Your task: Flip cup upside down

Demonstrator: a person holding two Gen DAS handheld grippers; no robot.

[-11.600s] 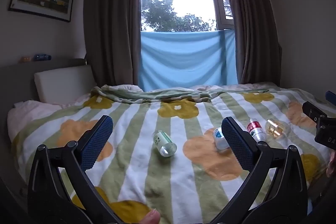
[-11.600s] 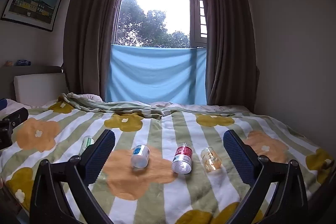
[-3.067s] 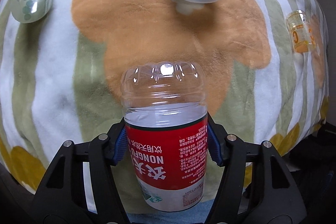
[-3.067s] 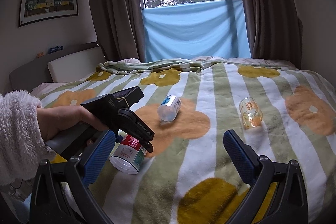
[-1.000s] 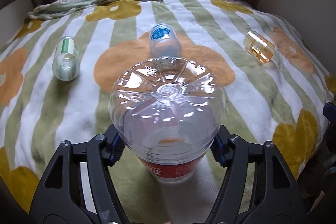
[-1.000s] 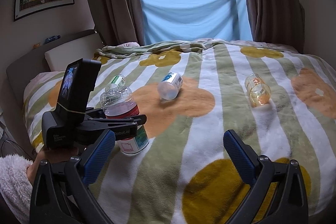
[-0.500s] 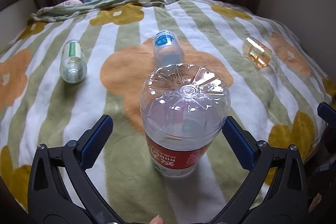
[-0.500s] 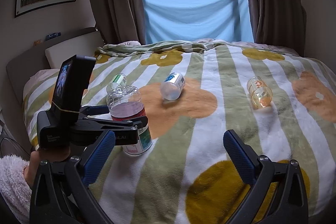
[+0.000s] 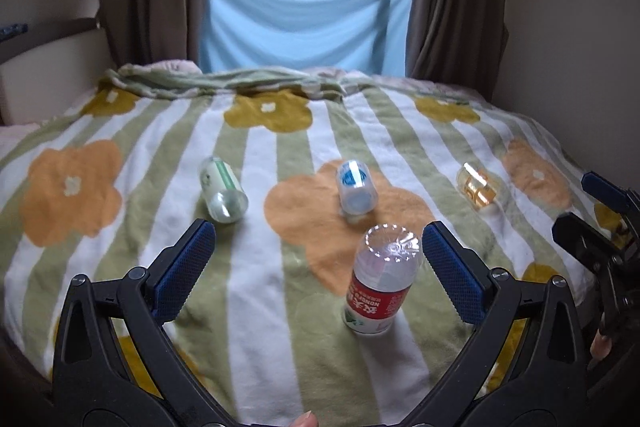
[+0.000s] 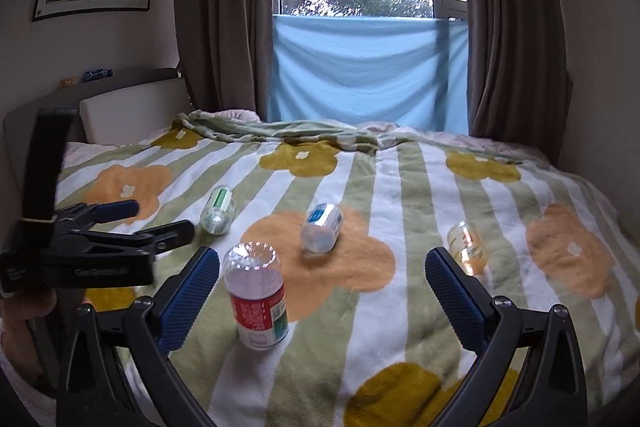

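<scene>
Watching red-label cup (image 9: 380, 283) standing inverted near me on soft blanket (image 9: 256, 307) | left gripper (image 9: 318, 267) wide, empty | right gripper (image 10: 322, 291) wide | risk: I nudge it, it topples.

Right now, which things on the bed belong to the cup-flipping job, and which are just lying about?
Part of the job:
red-label cup, standing bottom up on the blanket
left claw, open
right claw, open

Just lying about, all on their sides:
green-label cup
blue-label cup
amber cup
</scene>
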